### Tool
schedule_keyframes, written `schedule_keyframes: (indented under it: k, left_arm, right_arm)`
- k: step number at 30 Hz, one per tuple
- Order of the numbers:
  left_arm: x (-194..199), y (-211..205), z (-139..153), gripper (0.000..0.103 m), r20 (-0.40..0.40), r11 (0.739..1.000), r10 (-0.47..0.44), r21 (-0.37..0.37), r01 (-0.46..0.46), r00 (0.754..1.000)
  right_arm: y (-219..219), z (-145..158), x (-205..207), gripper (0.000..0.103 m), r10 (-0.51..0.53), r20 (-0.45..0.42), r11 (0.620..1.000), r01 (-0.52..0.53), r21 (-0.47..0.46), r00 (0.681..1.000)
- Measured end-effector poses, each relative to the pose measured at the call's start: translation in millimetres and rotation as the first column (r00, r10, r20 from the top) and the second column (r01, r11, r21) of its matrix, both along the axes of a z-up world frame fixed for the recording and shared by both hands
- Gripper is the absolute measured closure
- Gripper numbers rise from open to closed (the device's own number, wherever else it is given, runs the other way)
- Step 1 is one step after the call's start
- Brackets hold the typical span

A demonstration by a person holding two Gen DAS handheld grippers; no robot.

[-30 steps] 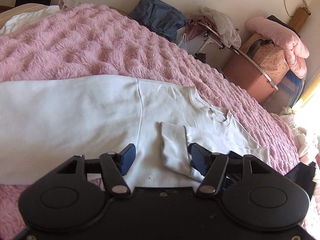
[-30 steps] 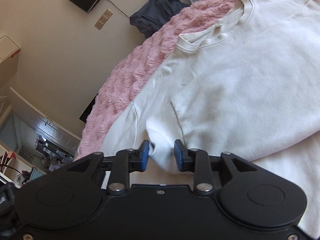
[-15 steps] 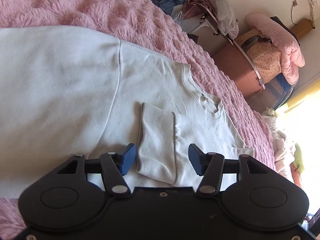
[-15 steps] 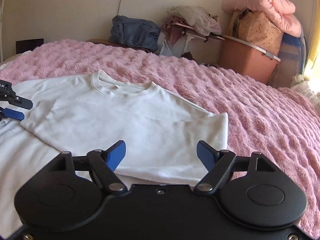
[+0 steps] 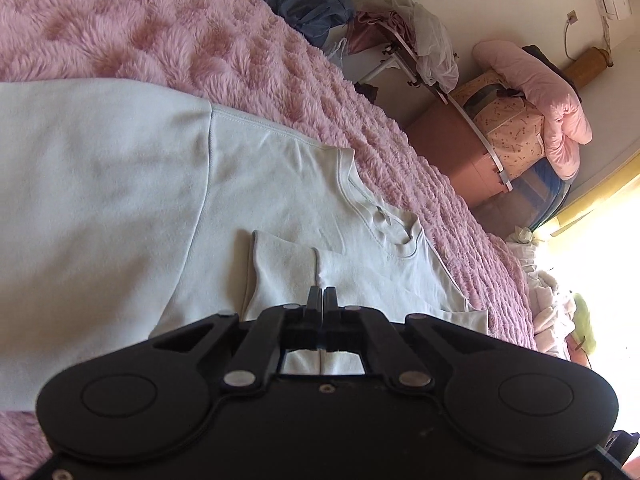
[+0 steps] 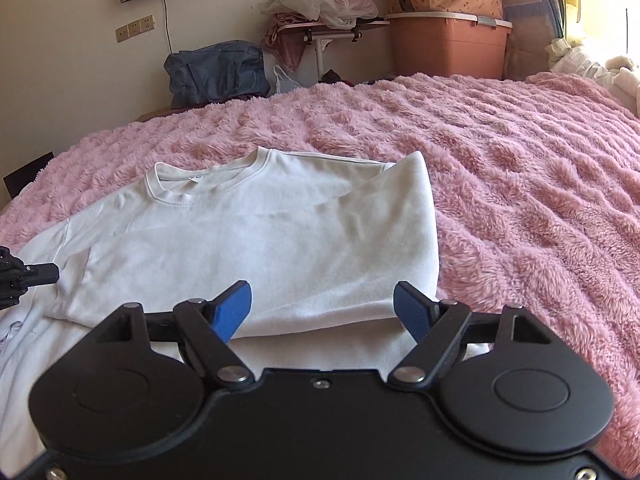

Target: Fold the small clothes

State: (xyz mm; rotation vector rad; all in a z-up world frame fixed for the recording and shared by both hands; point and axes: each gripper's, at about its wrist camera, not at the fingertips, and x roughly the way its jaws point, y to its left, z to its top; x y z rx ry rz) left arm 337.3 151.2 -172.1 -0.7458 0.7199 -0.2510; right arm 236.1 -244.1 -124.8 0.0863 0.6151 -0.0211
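1. Left gripper (image 5: 321, 294) was fully closed, jaws together at the folded sleeve's cuff (image 5: 280, 272). The white cloth showed behind the fingers through the frame gap. Whether the pads actually pinched the fabric or only met above it, I couldn't tell. Its jaws had just been closing, with the cuff between them.
2. Right gripper (image 6: 322, 304) stood wide, blue pads apart, nothing pinched. It hovered low over the near edge of the folded sleeve panel (image 6: 280, 248). My read: it had let go so that the sleeve could lie flat across the chest.
3. White sweatshirt (image 6: 224, 216) lay face up on the pink fleece blanket (image 6: 520, 184), collar (image 6: 192, 184) towards the far wall. One sleeve was folded across the body; the other side, left in the right view, was still spread.
4. Judgement: the fold was partly done. The left grip at the cuff looked like a hold-down or tidy of that edge before the next fold.
5. Far: blue bag (image 6: 216, 72), small table piled with clothes (image 6: 320, 12) and a brown storage bin (image 6: 448, 48) against the wall, all clear of the work.
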Motion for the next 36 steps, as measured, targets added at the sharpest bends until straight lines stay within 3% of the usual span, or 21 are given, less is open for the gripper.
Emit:
schedule_keyframes:
  k: [3, 5, 12, 15, 18, 20, 27, 29, 32, 35, 36]
  left_arm:
    - [-0.3, 3.2, 6.5, 0.103, -0.005, 0.998, -0.003, 0.057, 0.004, 1.000]
    - [2.4, 5.3, 3.4, 0.093, -0.055, 0.997, 0.004, 0.082, 0.000, 0.998]
    - [-11.9, 16.0, -21.6, 0.073, -0.169, 0.999, 0.030, -0.010, -0.033, 0.985]
    - [-8.2, 15.3, -32.7, 0.072, -0.198, 0.998, 0.029, -0.047, -0.039, 0.980]
    - [-2.8, 10.1, -34.3, 0.080, -0.172, 0.996, 0.016, -0.082, -0.030, 0.985]
    - [0.3, 6.8, -33.7, 0.100, -0.159, 0.994, -0.002, -0.107, -0.016, 0.987]
    - [-10.6, 3.2, -3.5, 0.100, -0.039, 0.998, 0.027, -0.049, -0.029, 0.999]
    - [-17.4, 8.0, 8.8, 0.100, 0.020, 0.998, 0.038, -0.049, -0.037, 0.999]
    - [-34.6, 19.1, 32.5, 0.100, 0.127, 0.996, 0.085, 0.024, -0.089, 0.988]
    - [-39.8, 34.2, 33.5, 0.100, 0.123, 0.994, 0.107, 0.024, -0.111, 0.987]
    - [-38.9, 37.2, 26.4, 0.100, 0.101, 0.991, 0.120, 0.055, -0.126, 0.988]
  right_arm:
    - [-3.7, 2.2, 0.4, 0.023, -0.013, -0.003, 1.000, 0.013, 0.001, 1.000]
    - [-4.7, 2.3, 0.3, 0.023, -0.015, -0.008, 1.000, 0.015, 0.018, 1.000]
    - [1.6, 0.1, 0.1, 0.023, 0.001, -0.018, 0.999, 0.000, 0.035, 1.000]
    - [2.7, -0.9, 1.6, 0.023, 0.006, -0.020, 0.999, -0.005, 0.042, 1.000]
    - [2.8, -1.0, 1.8, 0.023, 0.005, -0.021, 0.999, -0.004, 0.050, 1.000]
    - [2.2, -1.8, 1.7, 0.023, 0.002, -0.022, 0.999, -0.001, 0.049, 1.000]
    - [-6.2, -5.9, 4.7, 0.023, -0.032, -0.034, 0.998, 0.033, 0.049, 0.999]
    - [-9.8, -5.5, 6.1, 0.023, -0.052, -0.033, 0.998, 0.054, 0.041, 0.998]
    - [-16.4, -4.6, 7.0, 0.023, -0.077, -0.030, 0.996, 0.079, 0.049, 0.997]
    - [-18.8, -7.2, 7.9, 0.023, -0.083, -0.044, 0.995, 0.085, 0.055, 0.996]
    - [-18.5, -8.7, 8.3, 0.023, -0.080, -0.051, 0.995, 0.083, 0.053, 0.996]
